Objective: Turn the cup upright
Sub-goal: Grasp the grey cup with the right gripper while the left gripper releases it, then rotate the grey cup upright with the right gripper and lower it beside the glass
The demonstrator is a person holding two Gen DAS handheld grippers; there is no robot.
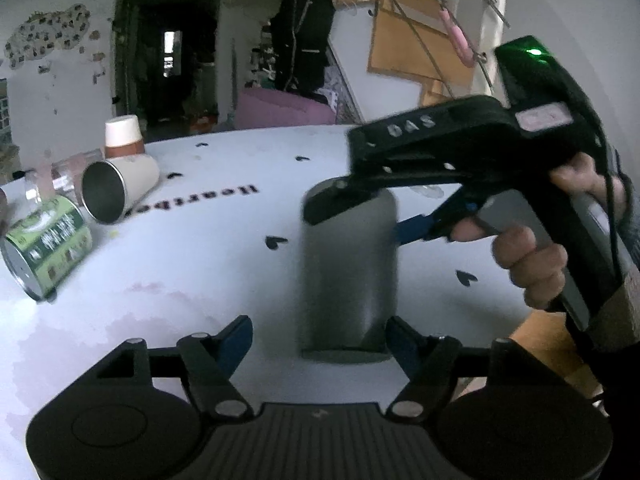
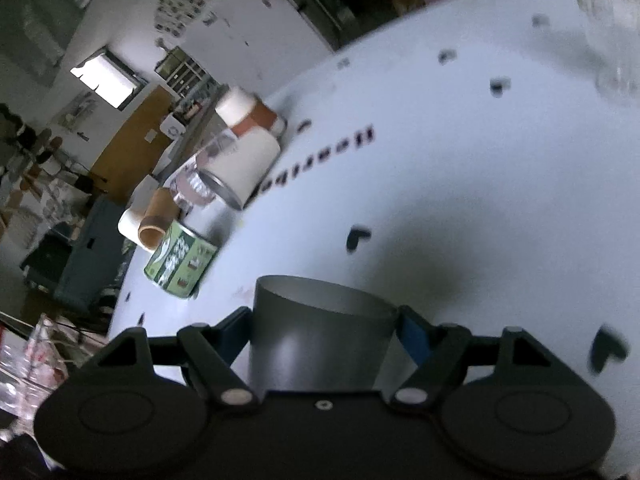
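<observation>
A dark grey metal cup (image 1: 349, 268) stands on the white table (image 1: 192, 304), its wide end down and its rounded end up. My right gripper (image 1: 352, 216) comes in from the right and is shut on the cup's upper end. In the right wrist view the same cup (image 2: 320, 340) sits between the blue-padded fingers (image 2: 412, 334), tilted against the table. My left gripper (image 1: 320, 340) is open just in front of the cup's base, one finger on each side, apart from it.
At the table's left lie a green-labelled can (image 1: 48, 248) and a cream cup (image 1: 120, 188) on their sides. A brown-and-white cup (image 1: 123, 136) stands inverted behind, with a clear glass (image 1: 74, 168). A brown paper cup (image 2: 158, 216) lies by the table edge.
</observation>
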